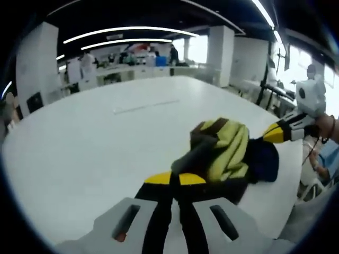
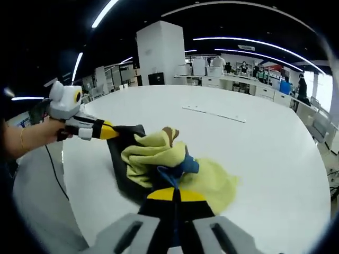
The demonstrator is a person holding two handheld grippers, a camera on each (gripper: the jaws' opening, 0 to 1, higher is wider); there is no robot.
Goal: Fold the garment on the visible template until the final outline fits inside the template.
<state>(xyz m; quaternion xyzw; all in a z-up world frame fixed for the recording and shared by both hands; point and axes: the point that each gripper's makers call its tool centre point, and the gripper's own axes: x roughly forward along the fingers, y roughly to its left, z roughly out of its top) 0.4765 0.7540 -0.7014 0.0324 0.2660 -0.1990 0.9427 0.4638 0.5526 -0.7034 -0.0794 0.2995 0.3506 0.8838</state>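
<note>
Yellow, blue and dark garment (image 2: 159,166) bunched on white bench (image 2: 254,148), pinched at opposite ends by left hand-held gripper (image 1: 175,179) and right hand-held gripper (image 2: 174,194), both clamped on cloth. Unfolded yet; folding all ahead.

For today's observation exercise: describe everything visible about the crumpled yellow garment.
The crumpled yellow, dark blue and black fabric garment lies bunched in soft folds on the white table. Both grippers are shut on it: the right gripper pinches its near edge, and the left gripper grips its black part on the far side.
</note>
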